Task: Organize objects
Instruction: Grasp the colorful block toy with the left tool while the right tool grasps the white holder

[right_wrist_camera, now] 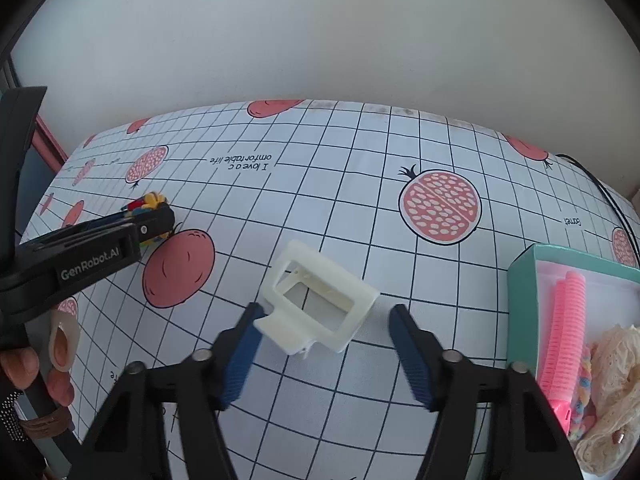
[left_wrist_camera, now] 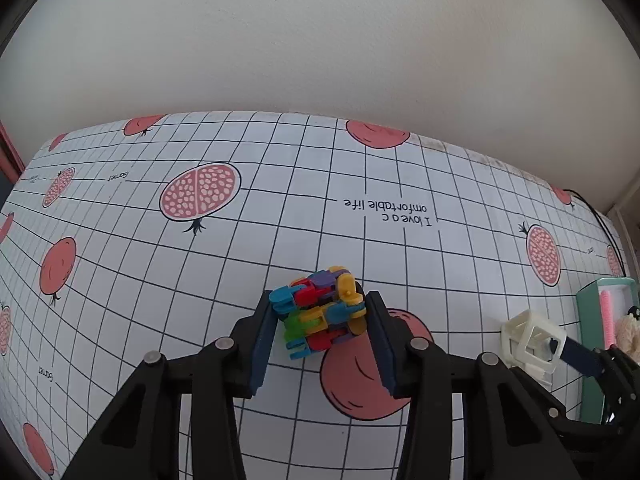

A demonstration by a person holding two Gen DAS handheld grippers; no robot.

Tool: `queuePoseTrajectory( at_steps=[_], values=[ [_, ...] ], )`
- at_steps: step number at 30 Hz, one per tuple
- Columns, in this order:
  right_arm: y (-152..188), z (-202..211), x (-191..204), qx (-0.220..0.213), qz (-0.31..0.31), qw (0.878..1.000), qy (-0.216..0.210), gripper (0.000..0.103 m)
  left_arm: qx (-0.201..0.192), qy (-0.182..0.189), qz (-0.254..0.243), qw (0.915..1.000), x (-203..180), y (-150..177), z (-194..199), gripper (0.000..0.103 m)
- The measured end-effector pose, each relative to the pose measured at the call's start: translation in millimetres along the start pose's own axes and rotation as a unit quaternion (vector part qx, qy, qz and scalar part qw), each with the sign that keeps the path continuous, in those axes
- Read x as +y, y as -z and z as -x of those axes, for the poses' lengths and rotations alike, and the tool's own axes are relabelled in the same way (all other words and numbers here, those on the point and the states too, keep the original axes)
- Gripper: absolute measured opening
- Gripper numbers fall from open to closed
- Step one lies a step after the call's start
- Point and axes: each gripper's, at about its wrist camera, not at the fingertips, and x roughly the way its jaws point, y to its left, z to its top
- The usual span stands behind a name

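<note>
The multicoloured block toy (left_wrist_camera: 320, 312) is a chunky cluster of linked plastic pieces in blue, red, purple, yellow and green. It sits on the surface (left_wrist_camera: 200, 280), a white grid-patterned cloth printed with pomegranates, between the 2 blue pads of the left hand-held gripper (left_wrist_camera: 320, 336). The left pad seems to touch the toy and the right pad stands just beside it, so I cannot tell whether the grip is clenched.

The cream plastic hair clip (right_wrist_camera: 320, 304) is a boxy open frame lying tilted on the surface. The right hand-held gripper (right_wrist_camera: 324, 344) is released, its pads spread wide on either side of the clip; the left pad meets the clip's tab.

To the right stands a teal box (right_wrist_camera: 520, 280), holding a pink ribbed roller (right_wrist_camera: 564, 332), a cream lace scrunchie (right_wrist_camera: 612, 380) and a pastel braided band (right_wrist_camera: 582, 400). A black cable (right_wrist_camera: 608, 192) runs along the far right edge.
</note>
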Motion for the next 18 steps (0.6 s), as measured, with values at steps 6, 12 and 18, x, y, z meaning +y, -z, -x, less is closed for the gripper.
queuePoseTrajectory(
  at_steps=[6,12,18],
  values=[
    [0.1,-0.1,-0.7,0.002,0.004,1.0,0.002,0.049,0.0,0.003,-0.004,1.0,-1.1,0.3,-0.5,0.045],
    [0.4,1.3,0.3,-0.001,0.009,1.0,0.004,0.047,-0.002,0.003,-0.005,1.0,-3.0,1.2,0.2,0.045],
    [1.4,4.0,-0.1,-0.008,0.009,1.0,0.003,0.044,-0.006,0.006,-0.004,1.0,-4.1,1.1,3.8,0.044]
  ],
)
